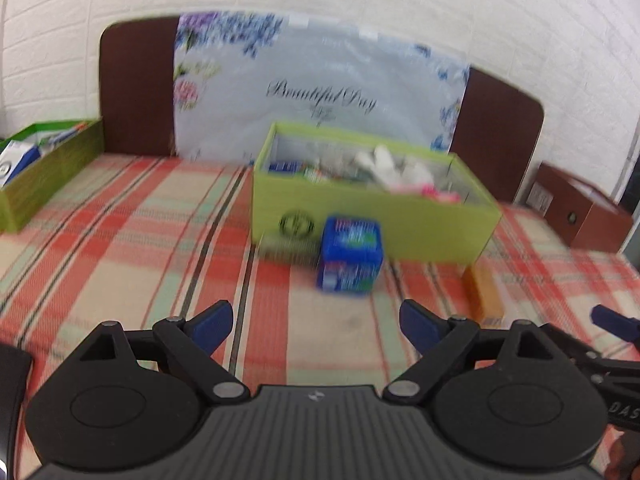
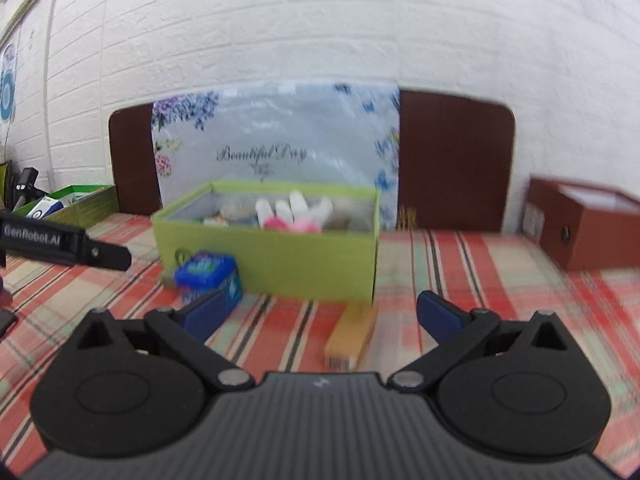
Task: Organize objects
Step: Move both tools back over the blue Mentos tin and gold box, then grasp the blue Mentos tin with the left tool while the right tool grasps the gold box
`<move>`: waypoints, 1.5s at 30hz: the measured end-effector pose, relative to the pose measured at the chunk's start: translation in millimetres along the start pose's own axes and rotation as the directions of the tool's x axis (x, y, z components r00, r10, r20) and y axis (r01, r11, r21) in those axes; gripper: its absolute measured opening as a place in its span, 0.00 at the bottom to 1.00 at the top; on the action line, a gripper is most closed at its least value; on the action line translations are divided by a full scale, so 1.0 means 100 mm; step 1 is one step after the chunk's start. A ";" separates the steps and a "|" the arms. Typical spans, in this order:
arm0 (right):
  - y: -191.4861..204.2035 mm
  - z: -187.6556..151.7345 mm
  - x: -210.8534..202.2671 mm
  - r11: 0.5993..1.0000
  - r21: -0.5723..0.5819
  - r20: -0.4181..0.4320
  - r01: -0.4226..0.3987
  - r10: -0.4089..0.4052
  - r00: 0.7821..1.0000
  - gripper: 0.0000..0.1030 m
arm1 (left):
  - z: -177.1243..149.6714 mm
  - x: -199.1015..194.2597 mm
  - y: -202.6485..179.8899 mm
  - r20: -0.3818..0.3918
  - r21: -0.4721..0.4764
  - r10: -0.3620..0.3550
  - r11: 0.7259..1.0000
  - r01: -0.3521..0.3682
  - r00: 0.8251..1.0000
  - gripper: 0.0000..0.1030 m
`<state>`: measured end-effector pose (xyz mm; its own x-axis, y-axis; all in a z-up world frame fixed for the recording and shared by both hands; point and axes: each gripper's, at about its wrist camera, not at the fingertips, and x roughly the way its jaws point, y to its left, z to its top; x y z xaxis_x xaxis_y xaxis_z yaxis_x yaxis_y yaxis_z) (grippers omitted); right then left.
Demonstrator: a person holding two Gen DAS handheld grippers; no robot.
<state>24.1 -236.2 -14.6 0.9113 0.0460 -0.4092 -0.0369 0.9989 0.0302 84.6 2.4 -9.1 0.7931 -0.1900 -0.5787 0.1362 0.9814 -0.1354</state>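
A green open box (image 1: 360, 220) full of small items stands on the plaid cloth; it also shows in the right wrist view (image 2: 280, 256). A blue tin (image 1: 350, 256) sits against its front wall, seen too in the right wrist view (image 2: 210, 276). An orange flat box (image 1: 484, 292) lies on the cloth to the right, also seen in the right wrist view (image 2: 352, 336). My left gripper (image 1: 316, 324) is open and empty, short of the blue tin. My right gripper (image 2: 324, 316) is open and empty, just above the orange box.
A second green box (image 1: 40, 164) with packets stands at the far left. A brown box (image 2: 588, 228) stands at the far right. A floral "Beautiful Day" panel (image 1: 320, 84) leans on the brown headboard before a white brick wall.
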 end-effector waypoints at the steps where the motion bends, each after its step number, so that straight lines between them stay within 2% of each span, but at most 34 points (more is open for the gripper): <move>1: -0.01 -0.10 -0.04 1.000 0.017 -0.015 0.013 -0.013 1.000 1.00 | -0.07 0.02 -0.01 -0.018 0.002 0.008 1.000 -0.008 1.000 0.90; 4: 0.00 -0.37 -0.11 0.998 0.026 -0.059 0.049 -0.047 0.997 1.00 | -0.17 0.08 -0.01 -0.056 -0.021 -0.006 1.000 0.005 0.998 0.90; 8: 0.05 -0.53 -0.14 0.999 0.012 -0.107 0.048 -0.046 0.993 1.00 | -0.04 0.15 -0.05 -0.014 -0.015 0.009 1.000 -0.009 1.000 0.90; 12: 0.07 -0.51 -0.19 0.999 0.017 -0.085 0.040 -0.039 0.996 1.00 | 0.17 0.32 -0.13 0.011 -0.024 -0.004 1.000 0.005 1.000 0.90; 18: -0.05 -0.52 -0.18 0.997 0.051 -0.097 0.061 -0.056 0.994 1.00 | 0.41 0.67 -0.33 -0.002 0.012 -0.016 1.000 0.016 1.000 0.90; 28: -0.07 -0.45 0.16 0.998 0.028 -0.131 0.057 -0.053 0.990 1.00 | 0.51 0.92 -0.36 -0.018 0.064 -0.002 0.998 0.003 1.000 0.89; 32: -0.02 -0.35 0.47 0.997 -0.026 -0.165 0.066 -0.069 0.984 0.91 | 0.54 0.99 -0.30 -0.023 0.038 -0.017 0.999 0.018 1.000 0.85; 34: 0.01 -0.30 0.62 0.997 -0.038 -0.181 0.065 -0.071 0.981 0.87 | 0.56 1.03 -0.29 -0.041 0.035 -0.023 0.999 0.024 0.999 0.79; 36: 0.03 -0.29 0.75 0.997 -0.038 -0.205 0.063 -0.070 0.976 0.77 | 0.56 1.06 -0.29 -0.053 0.033 -0.030 0.999 0.032 0.998 0.76; 38: 0.05 -0.28 0.85 0.998 -0.030 -0.219 0.054 -0.059 0.974 0.72 | 0.55 1.09 -0.30 -0.064 0.033 -0.038 0.999 0.041 0.997 0.74; 41: 0.11 -0.28 0.94 0.995 -0.064 -0.220 0.071 -0.083 0.972 0.72 | 0.55 1.15 -0.32 -0.083 0.037 -0.038 0.998 0.042 0.996 0.66; 43: 0.14 -0.27 0.99 0.991 -0.098 -0.220 0.092 -0.111 0.969 0.63 | 0.55 1.17 -0.33 -0.094 0.042 -0.035 0.998 0.039 0.995 0.57; 45: 0.15 -0.26 1.00 0.989 -0.101 -0.216 0.108 -0.128 0.968 0.46 | 0.56 1.17 -0.32 -0.094 0.044 -0.038 0.998 0.042 0.995 0.57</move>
<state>103.6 -216.7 -78.5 0.7980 -0.0803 -0.5972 0.0204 0.9941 -0.1063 206.1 -50.0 -27.6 0.7279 -0.2290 -0.6463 0.1957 0.9728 -0.1242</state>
